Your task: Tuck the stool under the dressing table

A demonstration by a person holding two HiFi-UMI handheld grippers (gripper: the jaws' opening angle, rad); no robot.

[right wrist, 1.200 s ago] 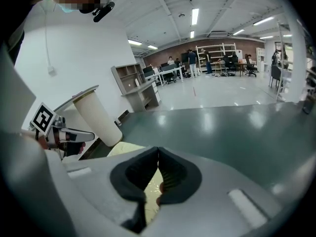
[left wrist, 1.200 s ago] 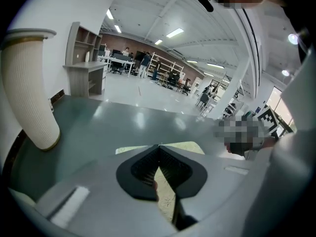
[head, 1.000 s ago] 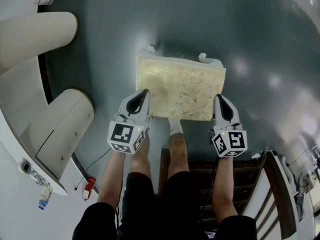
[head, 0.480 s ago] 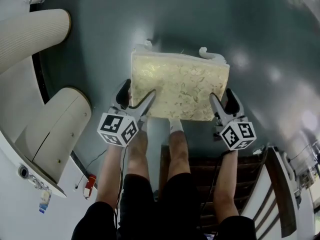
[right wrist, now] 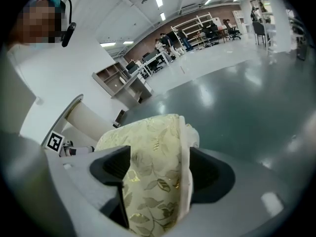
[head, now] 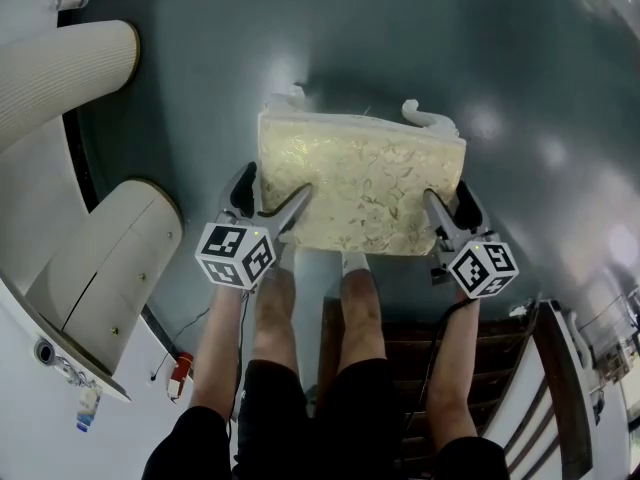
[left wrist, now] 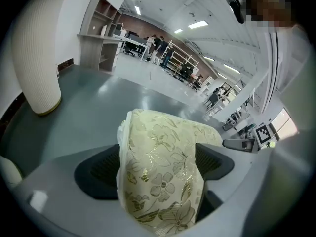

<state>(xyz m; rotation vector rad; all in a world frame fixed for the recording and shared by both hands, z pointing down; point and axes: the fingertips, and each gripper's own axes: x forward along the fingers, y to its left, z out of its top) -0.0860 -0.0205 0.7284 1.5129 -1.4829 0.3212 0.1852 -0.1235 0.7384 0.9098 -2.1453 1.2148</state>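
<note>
Lower now, left tool (head: 270,194) and right tool (head: 449,199), jaws freshly wide astride cream gold-floral stool (head: 360,183) ends.

Grey floor (head: 400,48), stool (head: 360,183) on it, fluted column (head: 60,73) at L

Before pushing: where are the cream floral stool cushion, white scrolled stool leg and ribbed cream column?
Cream floral stool cushion (head: 360,183): head view, top centre.
White scrolled stool leg (head: 428,120): head view, curl.
Ribbed cream column (head: 60,78): head view, side.
</note>
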